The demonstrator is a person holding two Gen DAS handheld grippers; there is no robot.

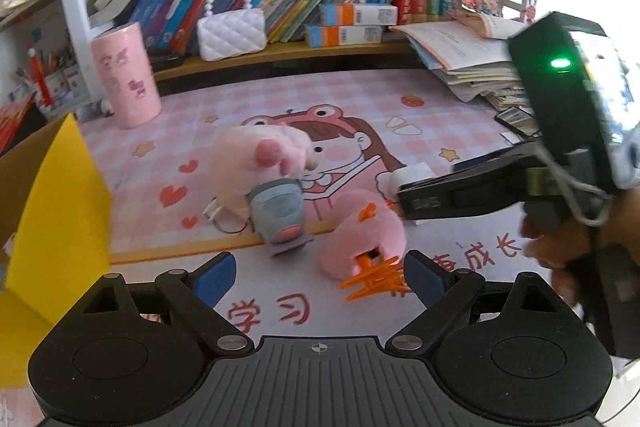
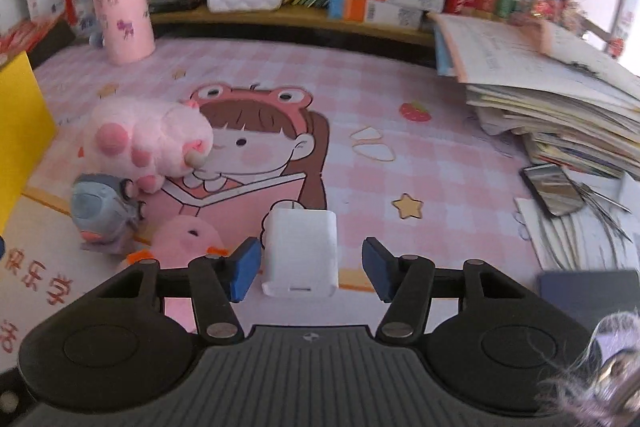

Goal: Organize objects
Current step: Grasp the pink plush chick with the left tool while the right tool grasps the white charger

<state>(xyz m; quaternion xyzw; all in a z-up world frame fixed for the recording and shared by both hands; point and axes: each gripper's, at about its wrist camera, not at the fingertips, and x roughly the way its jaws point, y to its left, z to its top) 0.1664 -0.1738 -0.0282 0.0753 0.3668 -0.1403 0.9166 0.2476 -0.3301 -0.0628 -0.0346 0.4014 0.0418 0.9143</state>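
Straddling the white charger, right jaws gape; left jaws gape, empty.

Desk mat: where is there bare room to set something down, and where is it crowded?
Free: the middle of the mat, between the pink cup, the paper stack and the white block. Crowded: the front left, where the paw plush, grey toy and pink plush cluster by the yellow box.

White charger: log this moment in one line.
right gripper open, straddling white charger | left gripper open, empty | pink plush nearby
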